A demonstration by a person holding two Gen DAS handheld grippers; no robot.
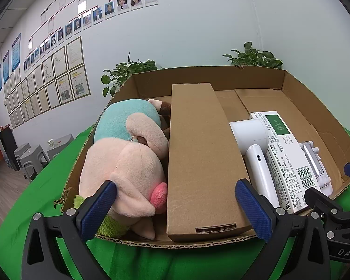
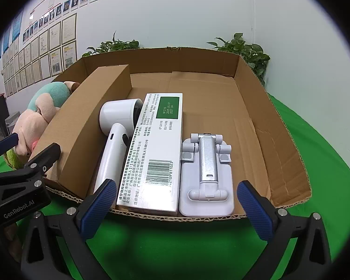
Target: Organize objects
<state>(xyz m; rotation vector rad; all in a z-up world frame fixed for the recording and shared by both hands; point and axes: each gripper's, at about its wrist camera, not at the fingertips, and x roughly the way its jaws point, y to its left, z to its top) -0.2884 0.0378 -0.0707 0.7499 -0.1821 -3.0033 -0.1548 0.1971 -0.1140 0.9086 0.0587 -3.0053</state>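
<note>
In the left wrist view, the left gripper (image 1: 175, 207) was wide open and held nothing. It sat low at the near edge of the cardboard tray (image 1: 319, 107), pointing at the long brown box (image 1: 200, 158) beside the plush toy (image 1: 126, 163). A push could squash the toy.

In the right wrist view, the right gripper (image 2: 176, 206) was open and empty too, aimed at the white box (image 2: 156, 154), between the small fan (image 2: 115, 135) and the folded stand (image 2: 207, 172). Grabbing 1 could bump the others.

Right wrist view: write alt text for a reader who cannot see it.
An open cardboard tray on green cloth holds, side by side, a white handheld fan, a white medicine box and a folded phone stand. The open right gripper hovers empty at the near edge; a long brown box and plush toy lie to the left.
</note>
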